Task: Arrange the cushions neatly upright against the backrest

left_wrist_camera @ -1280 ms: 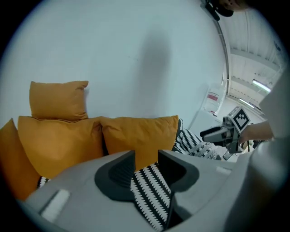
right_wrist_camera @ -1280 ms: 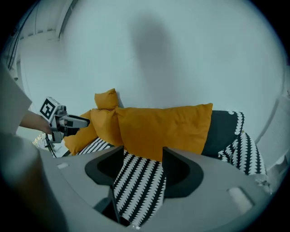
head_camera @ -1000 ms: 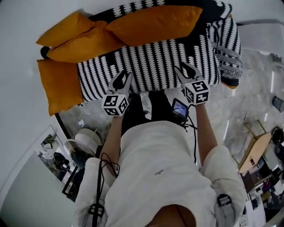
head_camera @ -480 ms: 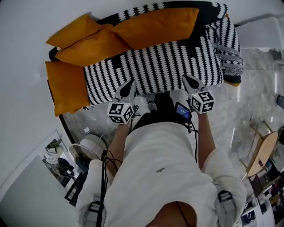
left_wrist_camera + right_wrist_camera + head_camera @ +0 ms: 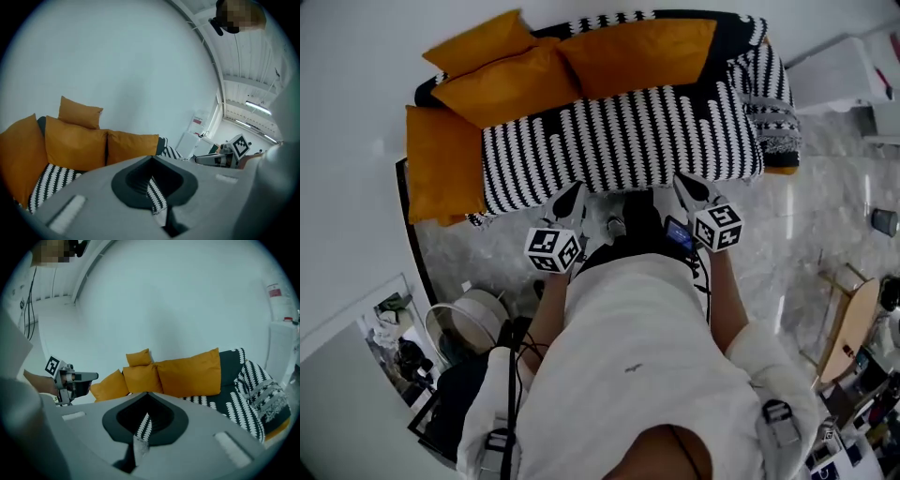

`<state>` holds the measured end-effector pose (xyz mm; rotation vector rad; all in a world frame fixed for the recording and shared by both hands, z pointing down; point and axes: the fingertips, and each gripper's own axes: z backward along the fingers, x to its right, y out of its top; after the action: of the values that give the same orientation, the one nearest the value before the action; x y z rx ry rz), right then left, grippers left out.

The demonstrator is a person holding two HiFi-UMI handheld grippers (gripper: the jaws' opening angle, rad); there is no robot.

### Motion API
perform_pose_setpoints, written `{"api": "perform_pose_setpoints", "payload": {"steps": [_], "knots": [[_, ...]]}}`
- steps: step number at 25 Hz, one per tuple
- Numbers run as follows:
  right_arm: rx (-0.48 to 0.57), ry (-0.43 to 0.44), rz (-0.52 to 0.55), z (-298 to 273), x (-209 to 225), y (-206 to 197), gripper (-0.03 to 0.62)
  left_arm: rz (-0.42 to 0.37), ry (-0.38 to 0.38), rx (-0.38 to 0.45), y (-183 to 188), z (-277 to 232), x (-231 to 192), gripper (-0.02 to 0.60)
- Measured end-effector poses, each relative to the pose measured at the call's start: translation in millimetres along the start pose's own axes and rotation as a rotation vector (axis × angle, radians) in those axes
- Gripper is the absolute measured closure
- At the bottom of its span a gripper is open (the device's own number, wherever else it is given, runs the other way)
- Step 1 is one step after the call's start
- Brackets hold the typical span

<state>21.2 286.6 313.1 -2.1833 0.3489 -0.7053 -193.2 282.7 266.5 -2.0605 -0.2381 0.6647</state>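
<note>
The room has a white wall [image 5: 356, 84] and a pale marbled floor [image 5: 825, 206]. Against the wall stands a sofa [image 5: 619, 141] in a black-and-white patterned cover.

**Position of the work items.** The large cushion [image 5: 637, 52] and the middle cushion [image 5: 506, 86] lean on the backrest. The small cushion [image 5: 478, 39] sits behind and above the middle one. The end cushion [image 5: 441, 164] stands at the sofa's left end, away from the backrest row.

**Tongs.** The left tongs [image 5: 573, 194] and the right tongs [image 5: 684, 183] are held off the seat's front edge. Both pairs of jaws are together, with nothing held.

**Hazards (judged).**
- The small cushion is perched high. A nudge to its neighbours could tip it out of line or off the sofa.
- A soft cushion pinched by one corner may sag and knock the row over.
- The jaws have to part before any grasp. Pushing with them together would only shove a cushion.

**Count.**
- Orange cushions: four.
- Sofa: one.
- Patterned bundle [image 5: 773, 117] at the right end: one.
- Tongs: two.
</note>
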Motion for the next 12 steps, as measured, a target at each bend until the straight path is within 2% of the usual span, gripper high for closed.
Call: {"api": "perform_pose_setpoints", "payload": {"steps": [5, 9, 12], "knots": [[-0.008, 0.021, 0.039, 16.1, -47.6, -11.5, 0.571, 0.031, 0.002, 0.030, -12.6, 52.7, -0.4, 0.578], [0.031, 0.020, 0.052, 33.1, -64.0, -1.9, 0.571, 0.094, 0.034, 0.123, 0.0, 88.6, -13.9, 0.578], [0.086, 0.018, 0.040, 49.2, -68.9, 15.4, 0.571, 0.101, 0.007, 0.189, 17.7, 109.5, -10.2, 0.578]]}}
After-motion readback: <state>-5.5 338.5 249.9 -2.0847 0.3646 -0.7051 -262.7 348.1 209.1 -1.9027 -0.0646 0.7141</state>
